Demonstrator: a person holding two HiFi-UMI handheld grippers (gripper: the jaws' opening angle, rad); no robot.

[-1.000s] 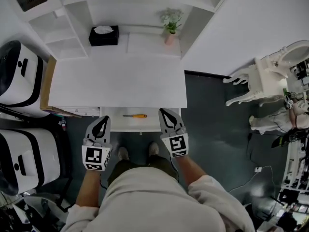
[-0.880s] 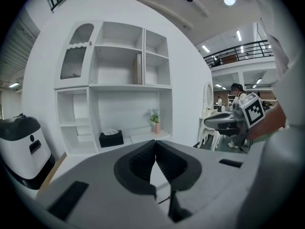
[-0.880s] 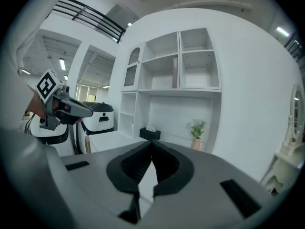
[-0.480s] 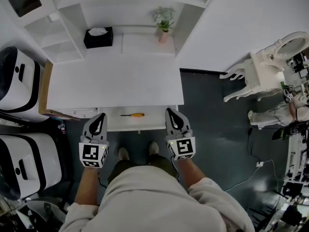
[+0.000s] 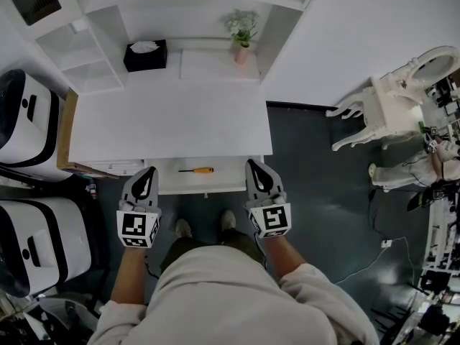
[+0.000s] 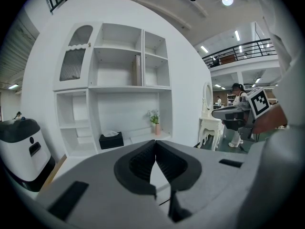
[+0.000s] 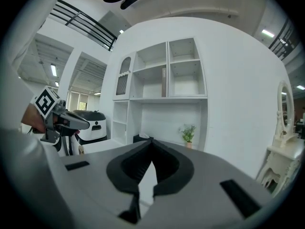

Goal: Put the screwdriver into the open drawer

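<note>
Shows screwdriver (image 5: 198,169) lying crosswise in open drawer (image 5: 231,180), between left gripper (image 5: 149,171) and right gripper (image 5: 251,165), handle rightward; both jaw pairs closed, empty.

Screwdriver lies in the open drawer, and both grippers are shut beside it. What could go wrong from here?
The drawer stands open above the person's shoes, so a step forward may bump it. The screwdriver lies loose and may roll if the drawer is pushed.
</note>
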